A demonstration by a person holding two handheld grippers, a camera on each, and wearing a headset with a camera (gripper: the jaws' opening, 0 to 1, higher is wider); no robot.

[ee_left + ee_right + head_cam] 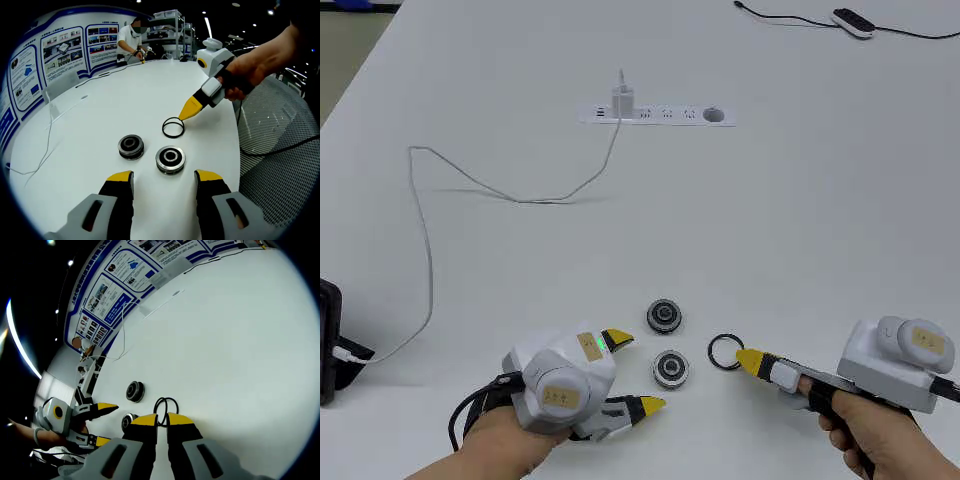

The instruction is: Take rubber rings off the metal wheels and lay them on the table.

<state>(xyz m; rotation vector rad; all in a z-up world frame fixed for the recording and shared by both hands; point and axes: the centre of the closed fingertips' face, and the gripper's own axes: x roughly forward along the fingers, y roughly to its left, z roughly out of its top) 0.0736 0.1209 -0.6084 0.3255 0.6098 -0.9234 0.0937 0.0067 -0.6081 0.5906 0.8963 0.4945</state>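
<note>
Two wheels, lower centre of head view. Upper wheel (664,316) dark-rimmed, rubber likely on; lower wheel (671,368) looks bare. Ring (725,351) flat on table (770,200), just right of wheels. Step: laying ring down. My right gripper (748,360): jaws nearly together at ring edge, can't tell if pinching. My left gripper (636,372): wide open, empty. Next: strip upper wheel.

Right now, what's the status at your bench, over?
Left gripper open, beside near metal wheel. Right gripper shut on rubber ring, ring flat on table. Far metal wheel still dark-rimmed. White cable far off.
</note>
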